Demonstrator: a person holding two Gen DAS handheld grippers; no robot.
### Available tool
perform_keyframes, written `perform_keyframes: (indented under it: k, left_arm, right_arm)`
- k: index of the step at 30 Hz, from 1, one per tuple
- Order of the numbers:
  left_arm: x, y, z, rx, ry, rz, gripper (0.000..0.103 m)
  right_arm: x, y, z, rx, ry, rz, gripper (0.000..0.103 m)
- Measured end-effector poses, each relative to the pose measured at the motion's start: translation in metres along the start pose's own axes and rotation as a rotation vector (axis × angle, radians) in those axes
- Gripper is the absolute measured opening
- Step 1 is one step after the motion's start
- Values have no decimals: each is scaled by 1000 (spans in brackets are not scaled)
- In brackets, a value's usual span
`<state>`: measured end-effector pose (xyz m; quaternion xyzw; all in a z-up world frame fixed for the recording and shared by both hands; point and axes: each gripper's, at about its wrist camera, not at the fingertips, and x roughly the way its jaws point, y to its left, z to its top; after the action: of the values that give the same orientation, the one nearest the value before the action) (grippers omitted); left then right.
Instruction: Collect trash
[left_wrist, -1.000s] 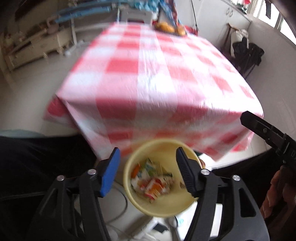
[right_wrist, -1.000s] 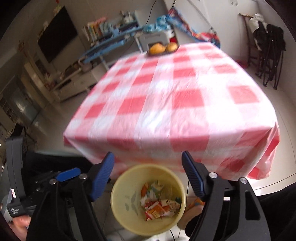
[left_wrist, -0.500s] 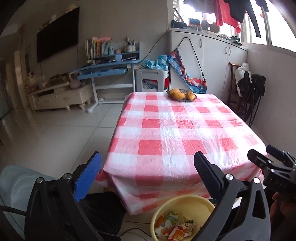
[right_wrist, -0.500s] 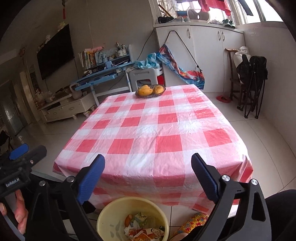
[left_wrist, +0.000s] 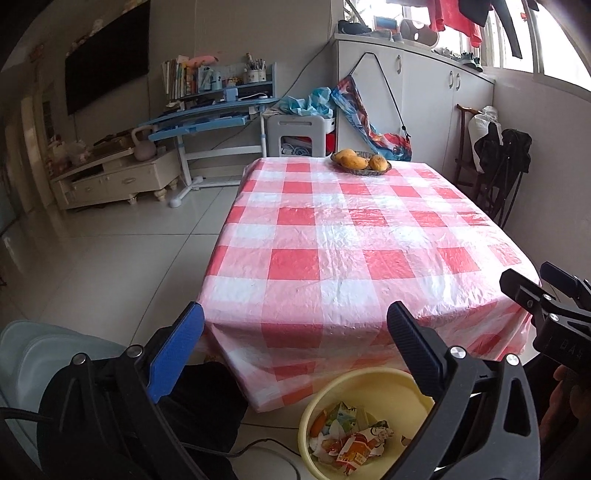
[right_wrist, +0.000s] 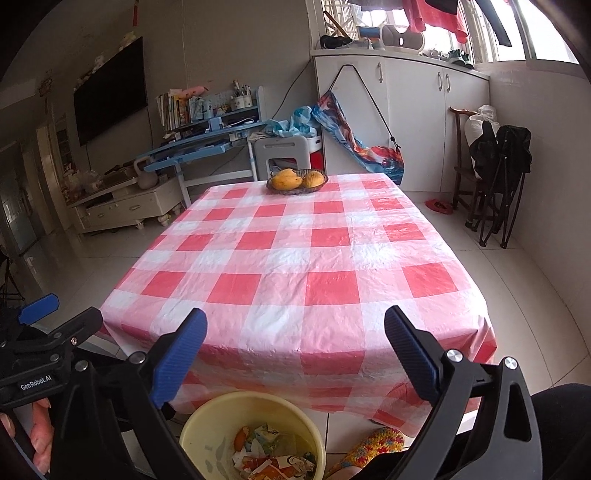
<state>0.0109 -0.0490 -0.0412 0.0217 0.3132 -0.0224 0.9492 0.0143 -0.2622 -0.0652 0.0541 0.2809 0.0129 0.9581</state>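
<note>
The left gripper (left_wrist: 295, 325) stands wide apart with nothing between its jaws; the right gripper (right_wrist: 295, 328) is likewise spread and grasps nothing; each tool appears in the other's view only as a black edge piece, cut off by the frame. The round pale-yellow plastic bin (left_wrist: 317, 406) sits on the floor just before the near edge of the table, below both tools; in it lie crumpled printed wrappers in orange, red and white (left_wrist: 351, 439), their printing too creased to read; the left gripper's right finger covers part of the bin's rim, and the frame's lower edge crops the bin in the right wrist view. The red-and-white checked plastic tablecloth (right_wrist: 295, 258) drapes over the table and hides its legs; at the far end a dark woven basket of yellow mangoes (right_wrist: 297, 181) rests; how many fruits it holds is unclear. Fingers (right_wrist: 37, 439) show at the left edge, mostly hidden behind the tool.
</note>
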Motion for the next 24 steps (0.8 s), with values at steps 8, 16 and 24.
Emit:
perform_keyframes:
  k: [8, 16, 24]
  left_arm:
    - [-1, 3, 0, -14, -4, 1, 96]
    - [0, 4, 0, -14, 4, 10, 96]
    - [-1, 2, 0, -1, 0, 8, 96]
  right_arm:
    - [0, 0, 0, -1, 0, -3, 93]
    - [1, 0, 1, -5, 3, -9, 94]
    - [2, -1, 2, 2, 2, -9, 95]
